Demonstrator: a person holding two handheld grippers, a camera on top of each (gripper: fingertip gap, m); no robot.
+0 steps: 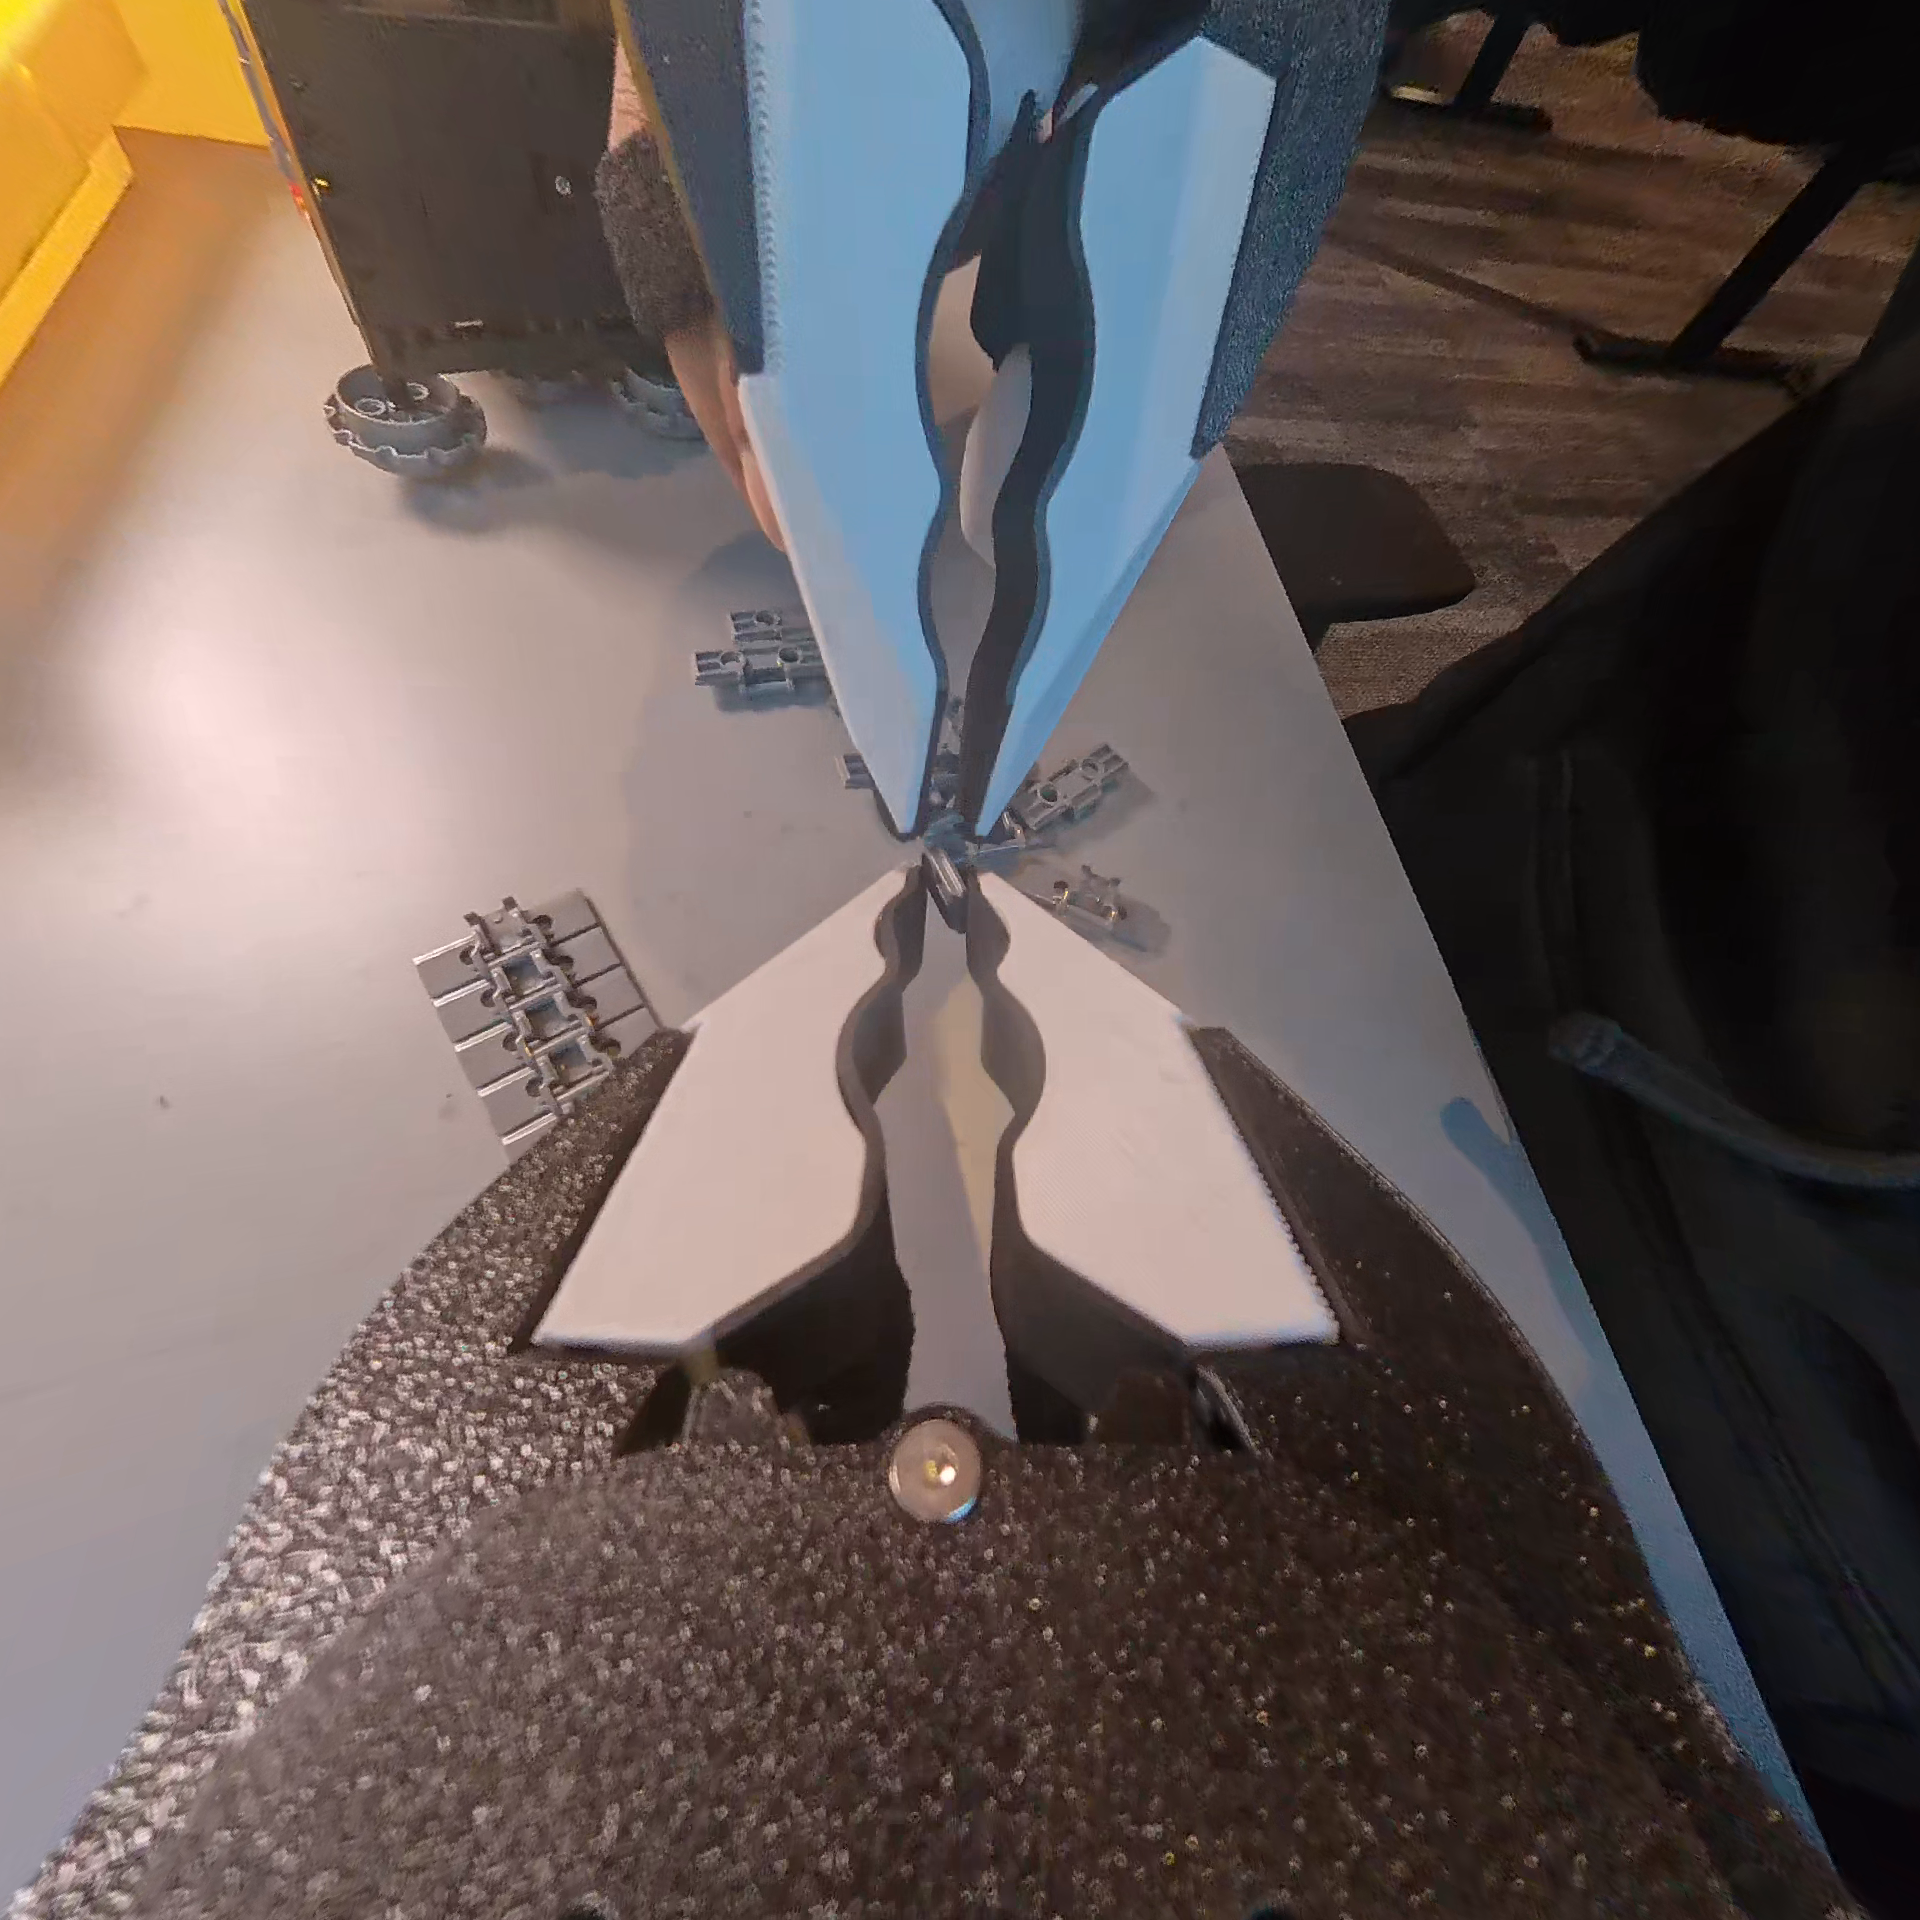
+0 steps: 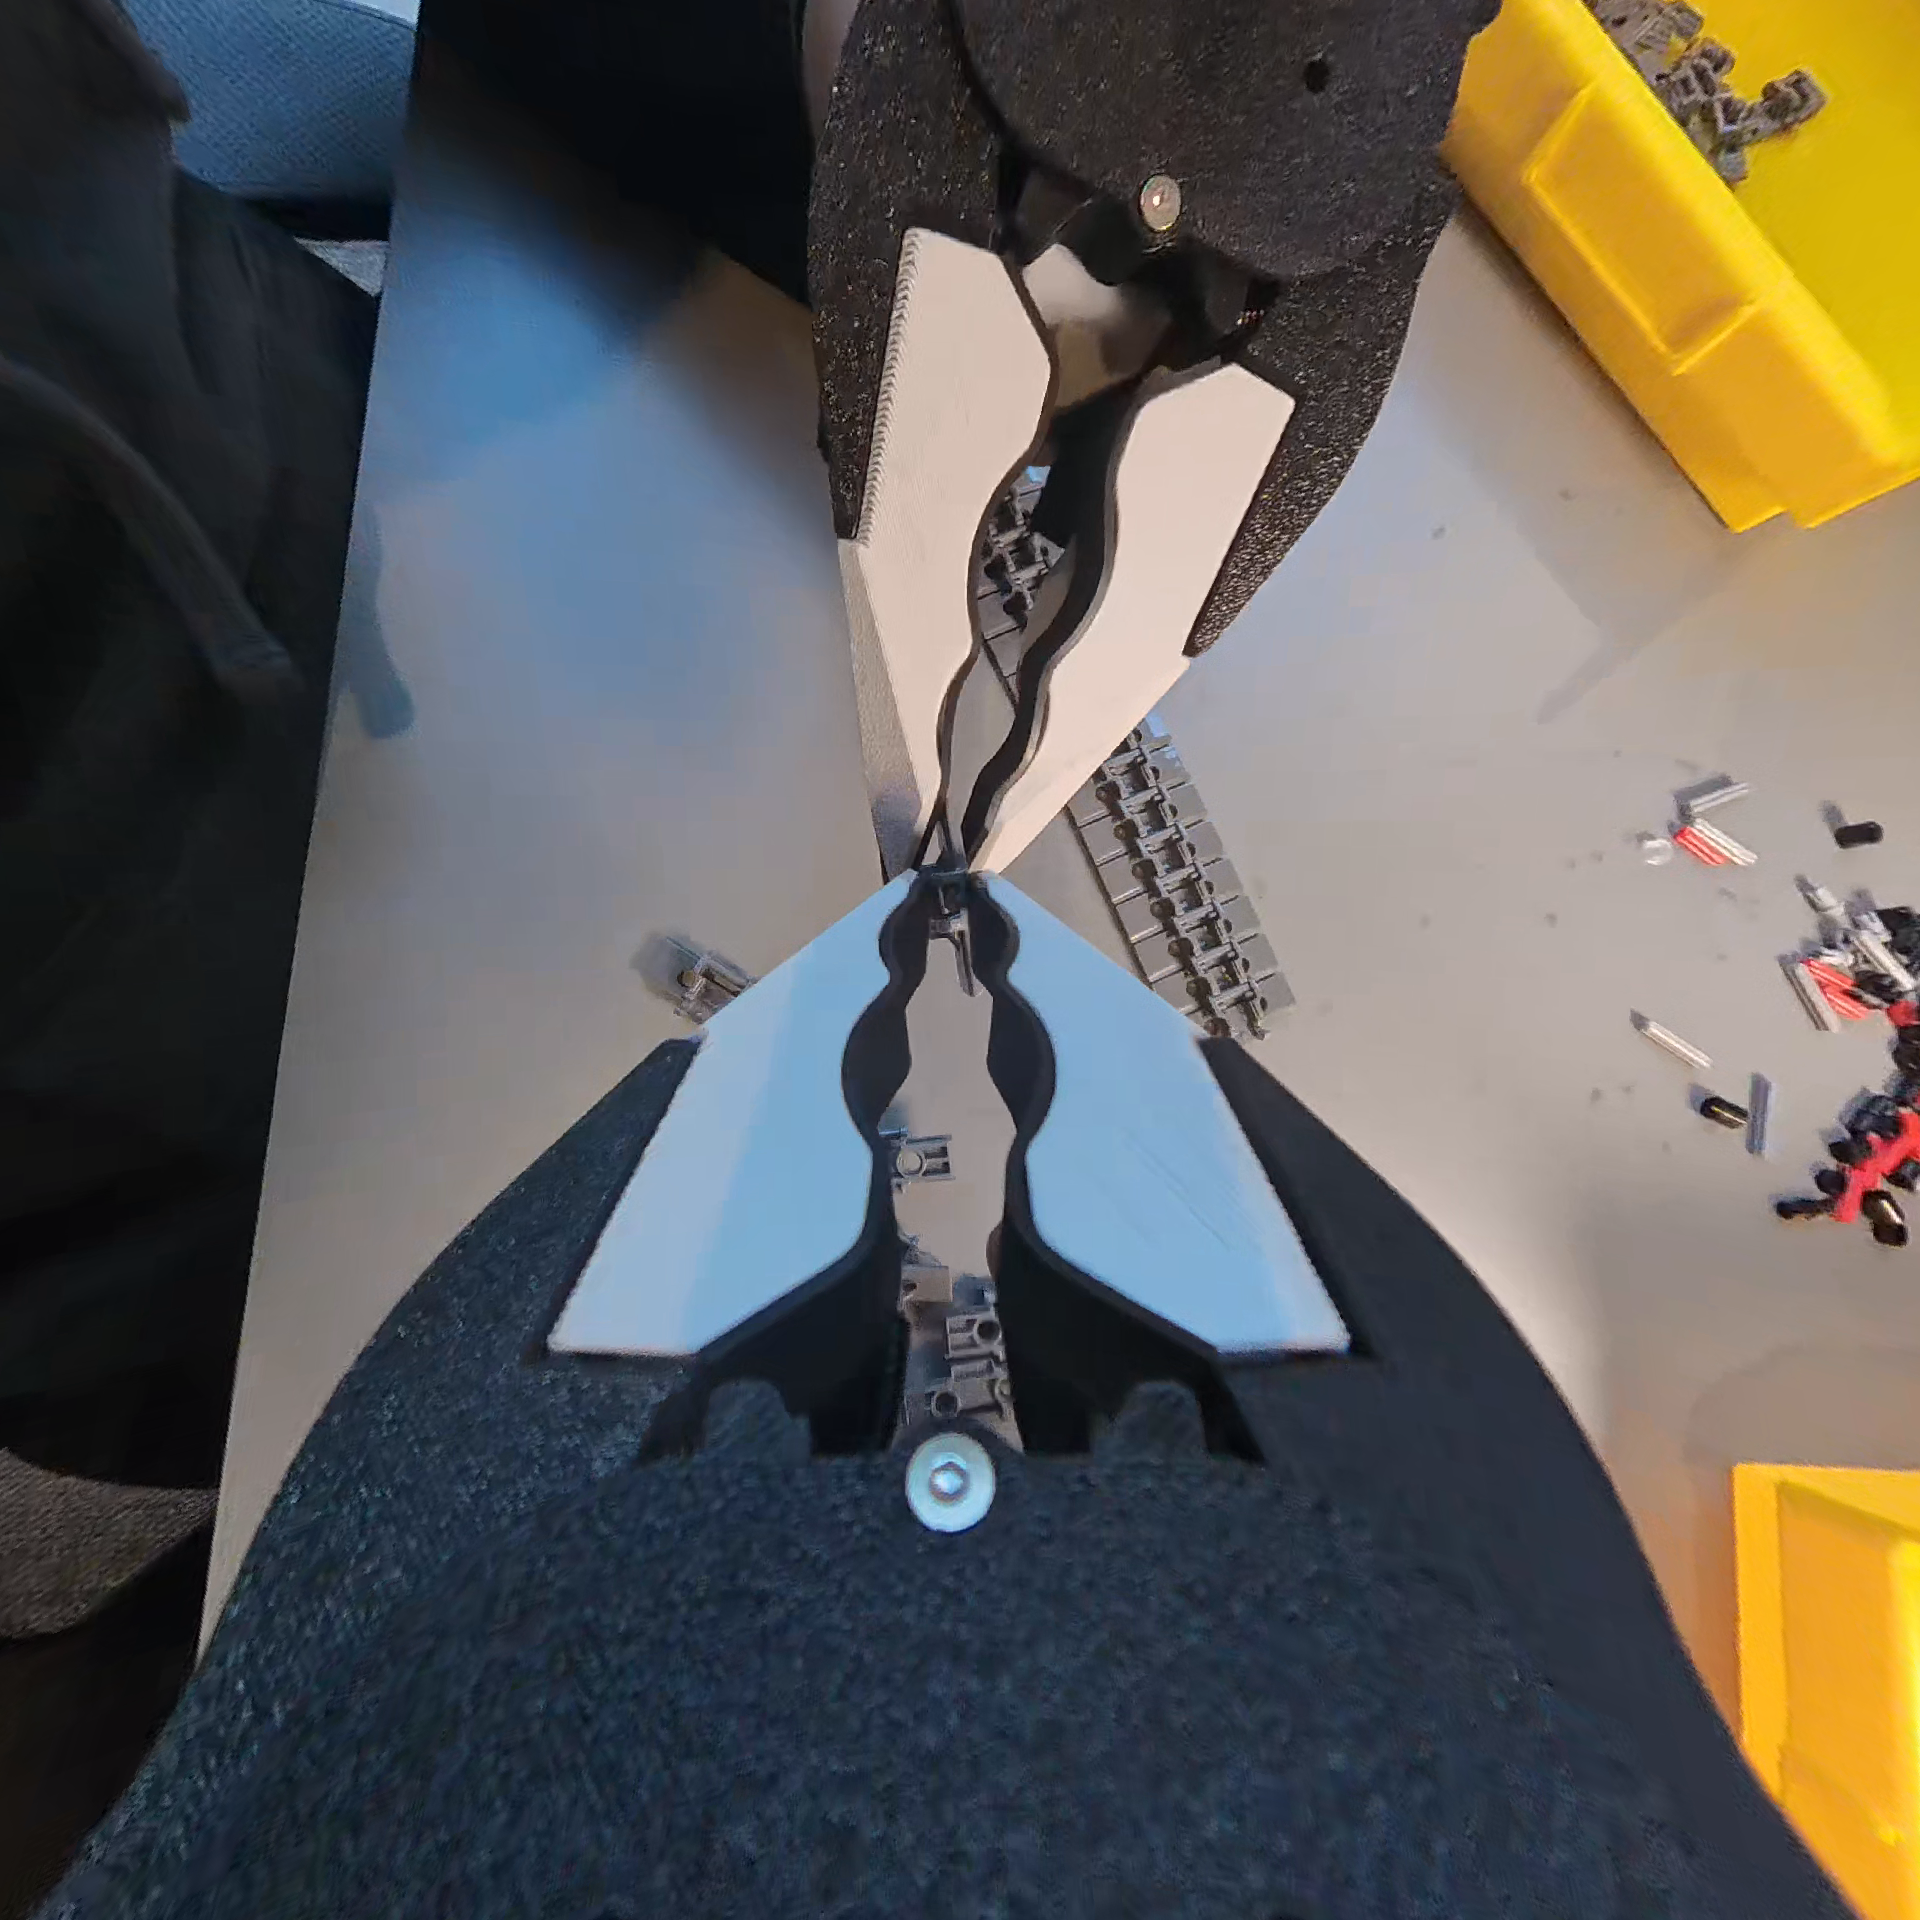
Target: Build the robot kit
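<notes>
My left gripper (image 1: 943, 881) and my right gripper (image 1: 940, 828) meet tip to tip just above the grey table (image 1: 260, 727). Each is shut on a small grey track link (image 1: 948, 896). In the right wrist view my right gripper (image 2: 948, 883) pinches a link (image 2: 958, 935) that hangs between its fingers, and the left gripper (image 2: 951, 857) comes down from the top. I cannot tell whether the two links are joined. A strip of linked grey track pieces (image 2: 1179, 894) lies to the right of the tips in that view and shows in the left wrist view (image 1: 530, 1013).
Loose grey links (image 1: 758, 660) (image 2: 696, 977) lie around the tips. A black model with grey wheels (image 1: 405, 416) stands at the back. Yellow bins (image 2: 1662, 260) (image 2: 1829, 1714) and small red and black parts (image 2: 1860, 1039) sit to the right. The table edge (image 1: 1351, 831) is close. The tips of both grippers are at nearly the same place.
</notes>
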